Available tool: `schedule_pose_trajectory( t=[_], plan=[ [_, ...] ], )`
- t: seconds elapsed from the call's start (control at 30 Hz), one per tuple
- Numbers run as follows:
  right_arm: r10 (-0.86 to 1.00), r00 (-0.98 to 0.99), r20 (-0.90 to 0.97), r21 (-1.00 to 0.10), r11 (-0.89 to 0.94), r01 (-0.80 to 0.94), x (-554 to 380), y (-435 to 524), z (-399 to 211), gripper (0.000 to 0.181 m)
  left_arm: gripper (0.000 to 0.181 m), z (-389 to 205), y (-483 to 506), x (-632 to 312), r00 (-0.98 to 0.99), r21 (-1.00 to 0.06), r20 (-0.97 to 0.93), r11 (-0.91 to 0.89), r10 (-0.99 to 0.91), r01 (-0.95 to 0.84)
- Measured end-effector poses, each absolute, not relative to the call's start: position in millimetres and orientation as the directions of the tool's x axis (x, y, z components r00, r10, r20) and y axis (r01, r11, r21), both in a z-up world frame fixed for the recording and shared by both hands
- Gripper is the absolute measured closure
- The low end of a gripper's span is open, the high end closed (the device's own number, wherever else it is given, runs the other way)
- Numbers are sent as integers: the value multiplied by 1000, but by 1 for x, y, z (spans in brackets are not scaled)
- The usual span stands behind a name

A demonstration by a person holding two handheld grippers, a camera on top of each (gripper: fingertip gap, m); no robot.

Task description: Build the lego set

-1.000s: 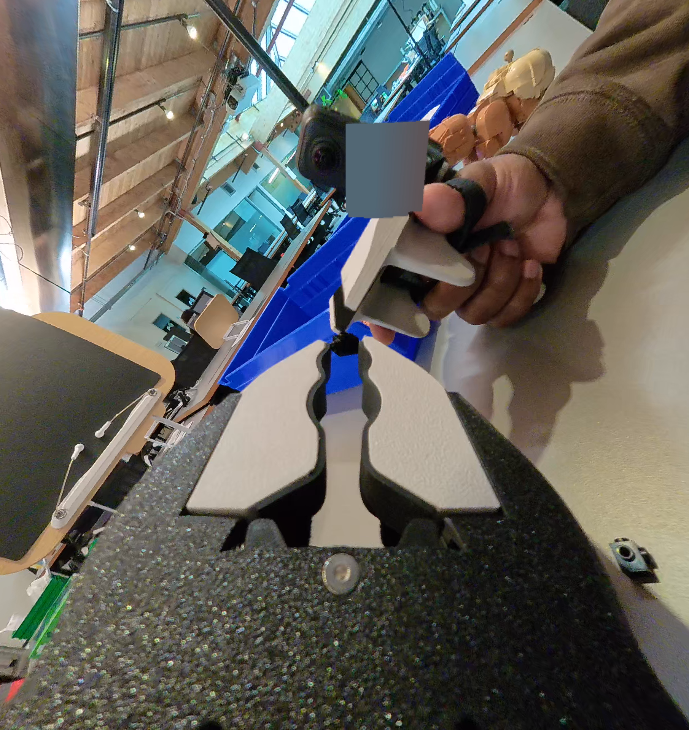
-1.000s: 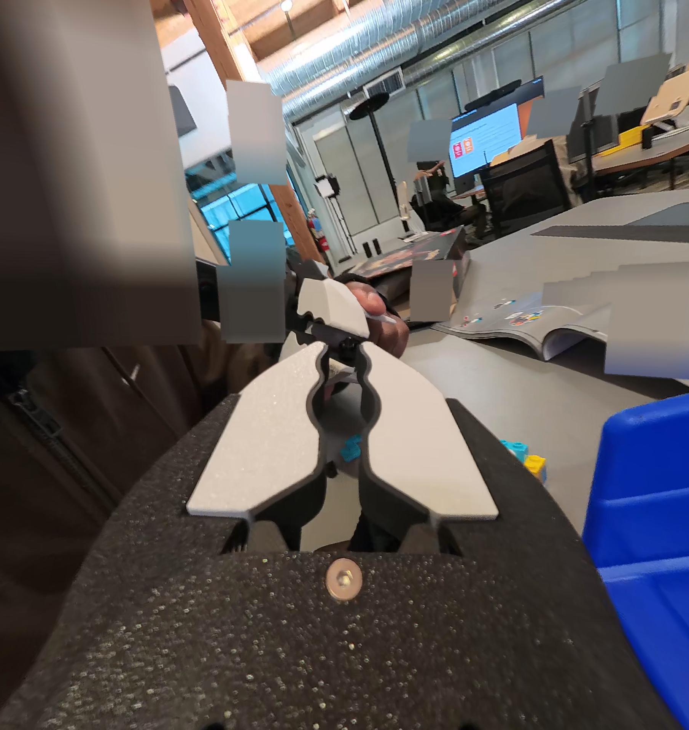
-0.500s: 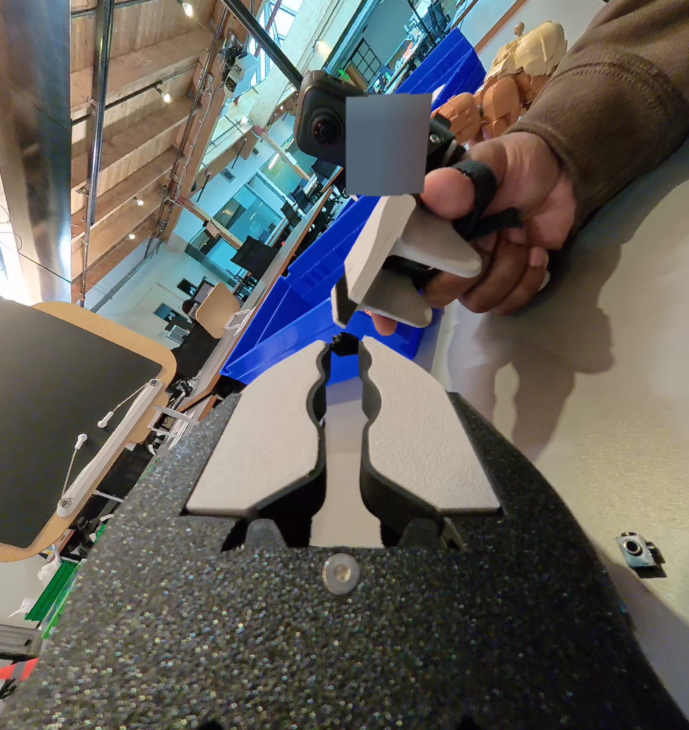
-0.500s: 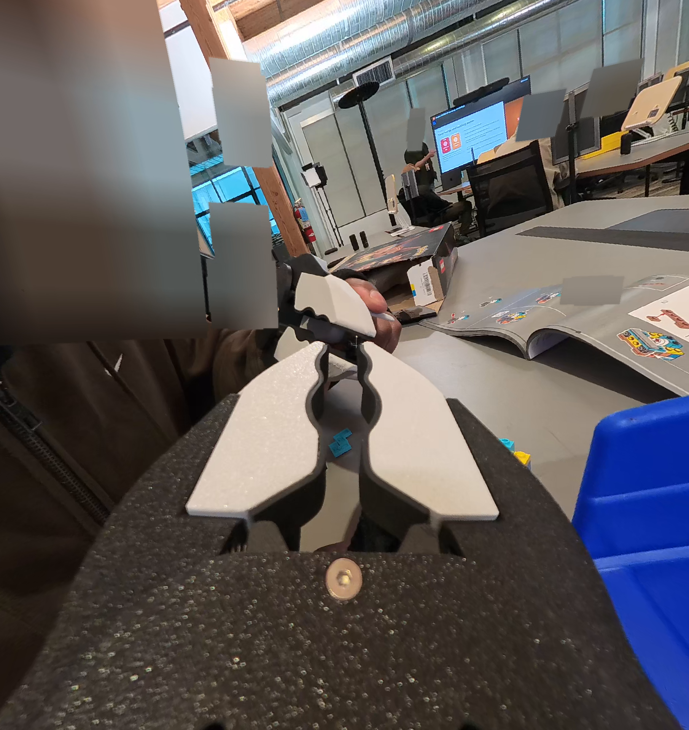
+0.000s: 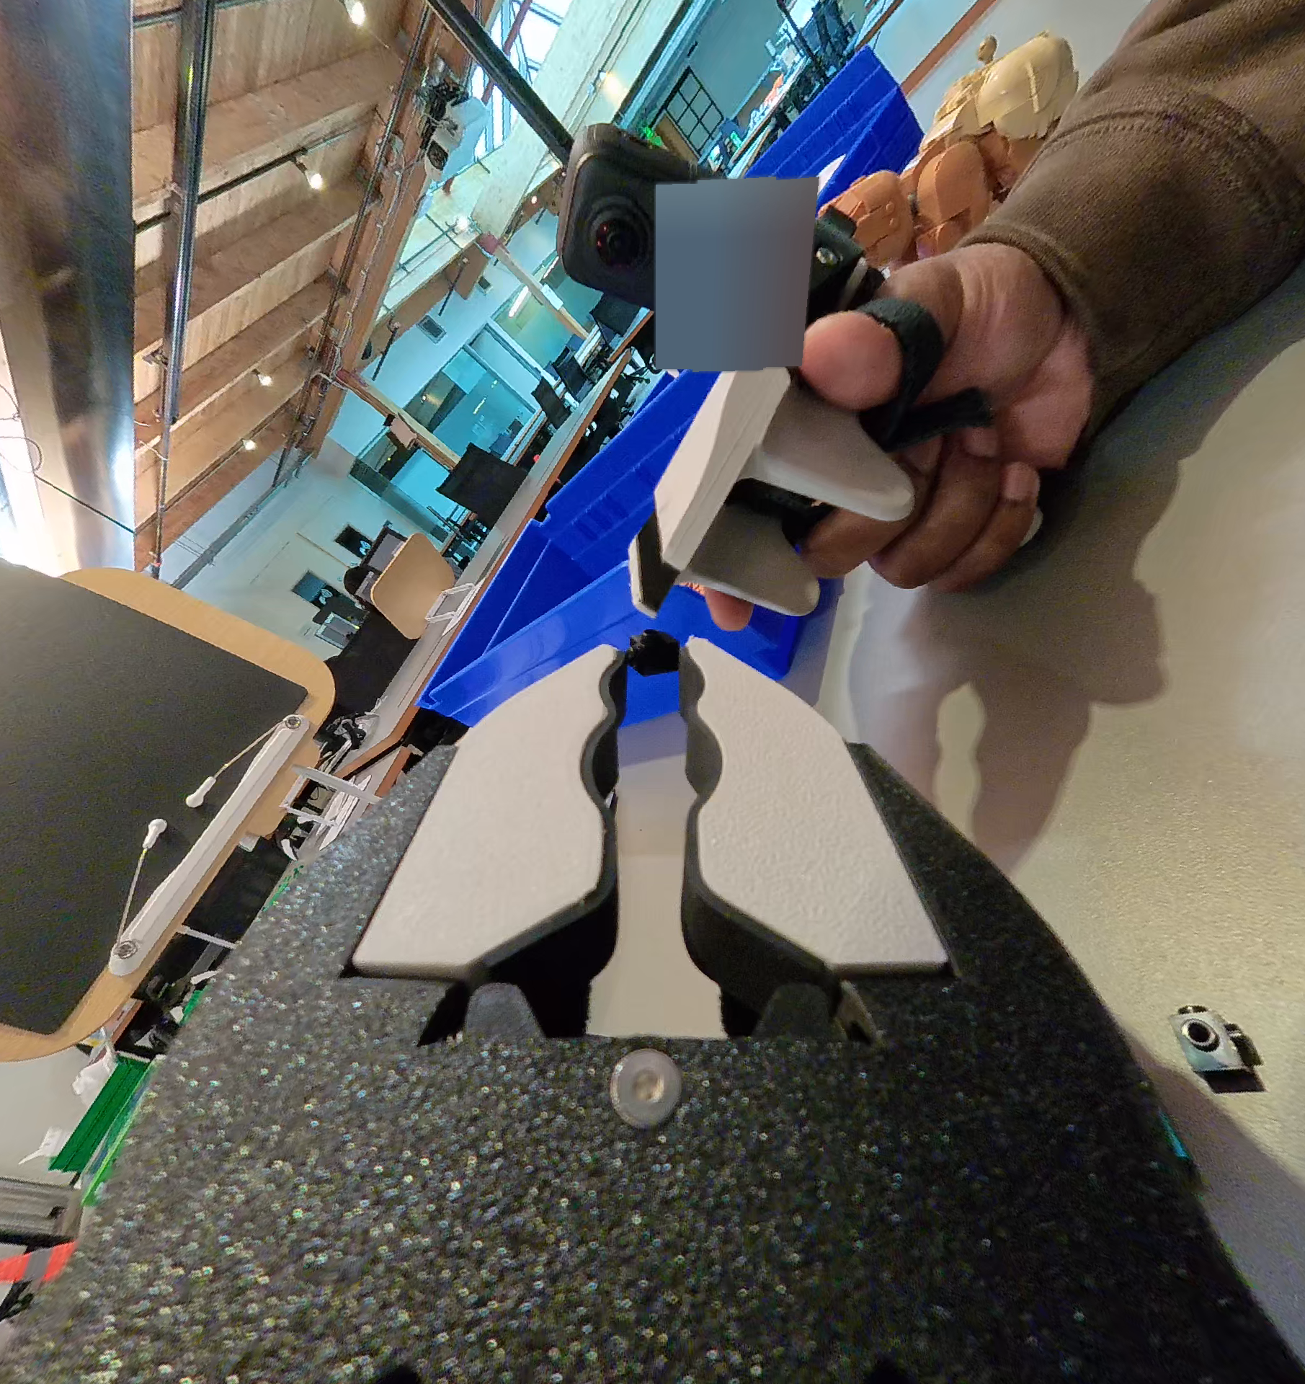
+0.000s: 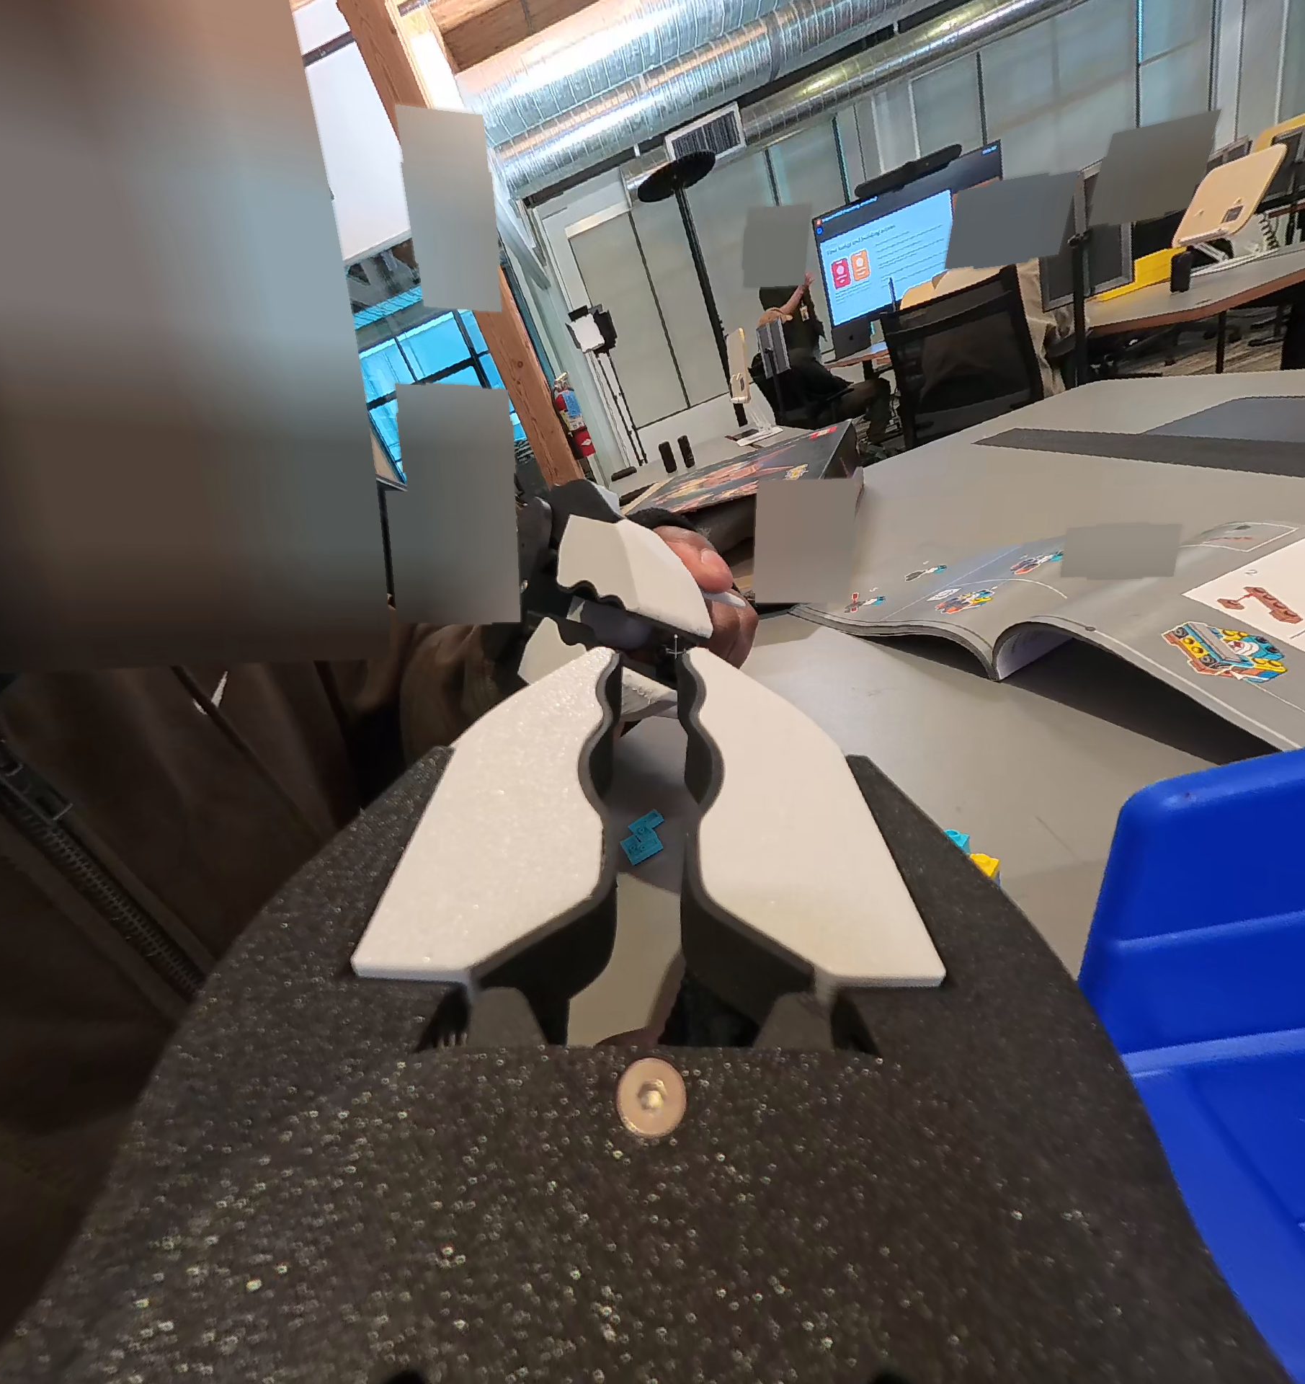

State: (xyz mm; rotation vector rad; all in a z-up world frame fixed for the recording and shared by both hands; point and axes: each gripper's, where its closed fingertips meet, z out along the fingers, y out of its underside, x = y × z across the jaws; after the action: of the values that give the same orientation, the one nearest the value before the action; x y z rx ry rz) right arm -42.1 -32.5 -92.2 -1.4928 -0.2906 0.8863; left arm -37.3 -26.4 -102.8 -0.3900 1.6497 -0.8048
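Left gripper point(image 5: 653, 659) nipping a small black piece point(image 5: 651, 650) at its tips, raised above the grey table point(image 5: 1196, 786). Right gripper point(image 6: 649, 659) narrowed tip to tip against it — whether gripping anything, unclear. Blue bin point(image 6: 1225, 973) hard by on the right; open instruction booklet point(image 6: 1068, 621) beyond; loose turquoise pieces point(image 6: 642, 839) on bare tabletop below — free room between.
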Motion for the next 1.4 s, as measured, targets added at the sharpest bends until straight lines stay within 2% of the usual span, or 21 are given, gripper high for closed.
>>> schedule_pose_trajectory(
  t=[1.0,1.4],
  plan=[
    [636,697,-331,-942,-178,-285,-42,-29,-100,165,168,-106,-27,-36,-261,-684,-726,709,-637,171],
    [649,685,-332,-943,-221,-247,-50,-30,-106,163,168,-113,-35,-40,-306,-648,-753,736,-582,196]
  ],
)
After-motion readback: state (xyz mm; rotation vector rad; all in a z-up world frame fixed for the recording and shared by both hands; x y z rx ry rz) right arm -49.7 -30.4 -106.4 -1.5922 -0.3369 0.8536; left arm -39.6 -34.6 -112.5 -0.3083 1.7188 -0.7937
